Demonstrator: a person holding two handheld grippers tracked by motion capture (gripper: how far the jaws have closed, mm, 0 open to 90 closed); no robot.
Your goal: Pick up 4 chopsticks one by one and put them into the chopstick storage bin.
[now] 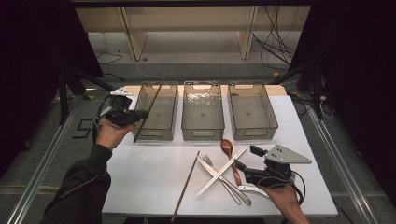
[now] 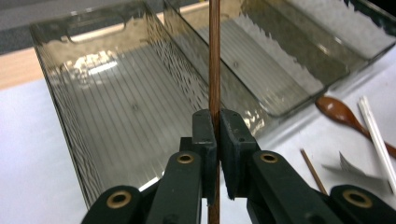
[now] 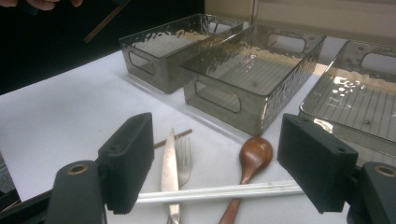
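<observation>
A: Chopstick (image 1: 148,108), the brown one, is clamped in the left tongs (image 1: 140,115). It's lifted off the desk (image 1: 140,177), slanting from low-near to high-far over the left bin (image 1: 158,111)'s near-left corner.

B: Grip confirmed?

A: Yes. In the left gripper view the two black jaws are pressed tight on the chopstick (image 2: 214,70); it runs straight up between them, with the left bin (image 2: 116,107) right behind.

B: Left hand pose?

A: Left hand (image 1: 109,130) is raised at the desk's left edge, dark sleeve coming in from the near-left, forearm angled up and far, tongs pointing right toward the bin.

B: Right side?

A: Right hand (image 1: 282,196) sits low at the near-right of the desk, tongs pointing left at the cutlery pile. Right tongs (image 3: 215,163) are released, jaws wide apart, nothing pinched. The white chopstick (image 3: 219,190) lies across between them in the right gripper view, untouched as far as I can tell.

B: Other items?

A: Wooden spoon (image 1: 228,151), fork (image 1: 222,175), knife (image 3: 169,172), second brown chopstick (image 1: 186,185) all flat on the desk, near of the bins. Middle bin (image 1: 202,112) and right bin (image 1: 252,111) sit in a row at the far side.
</observation>
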